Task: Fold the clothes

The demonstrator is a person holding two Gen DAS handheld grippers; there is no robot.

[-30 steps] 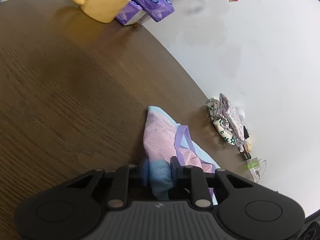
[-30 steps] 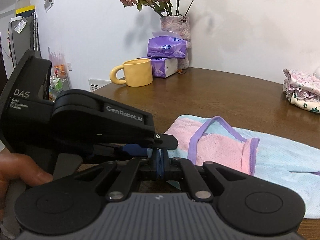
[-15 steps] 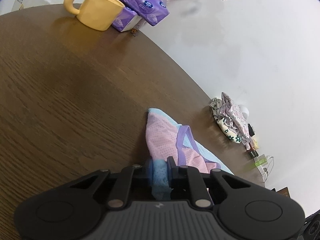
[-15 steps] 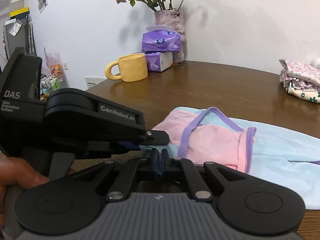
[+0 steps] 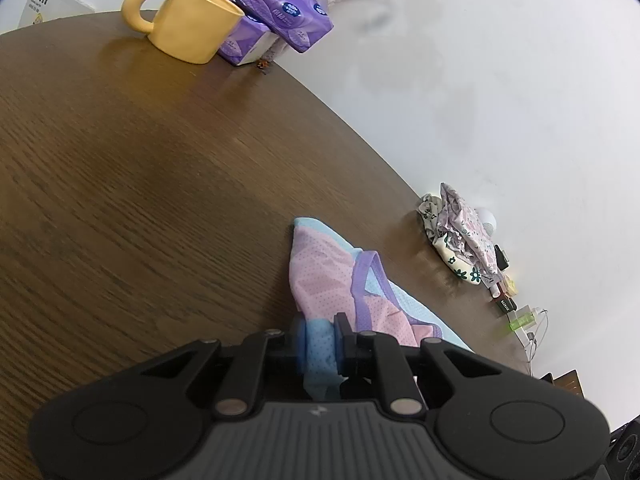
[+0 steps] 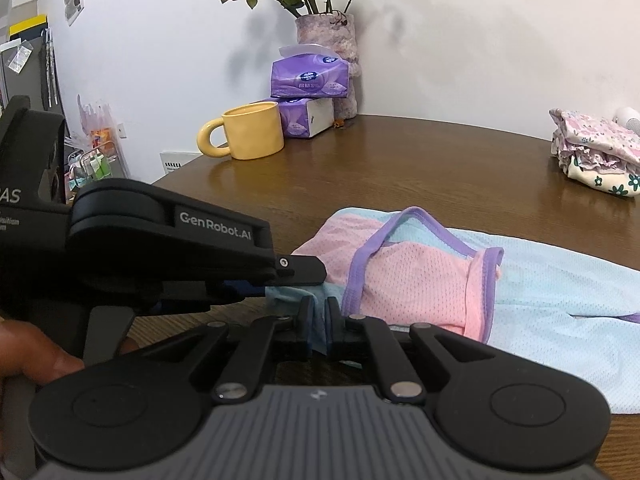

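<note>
A mesh garment (image 6: pixel 420 272), pink and light blue with purple trim, lies spread on the brown wooden table (image 5: pixel 120 160). Its near corner is bunched up. In the left wrist view my left gripper (image 5: pixel 320 332) is shut on a wad of the light blue fabric, and the garment (image 5: pixel 328 272) stretches away from it. In the right wrist view my right gripper (image 6: pixel 319 312) is shut on a thin fold of the same blue edge. The left gripper (image 6: pixel 304 280) comes in from the left just beyond it, pinching the same corner.
A yellow mug (image 6: pixel 252 132), two purple tissue packs (image 6: pixel 308 76) and a vase of dried flowers (image 6: pixel 326 36) stand at the table's far edge by the white wall. A pile of folded floral clothes (image 6: pixel 596 152) sits far right. A hand (image 6: pixel 24 352) holds the left gripper.
My left gripper's jaws have drawn closer together on the blue fabric. Both hands have stayed almost where they were, and the garment has not shifted.
</note>
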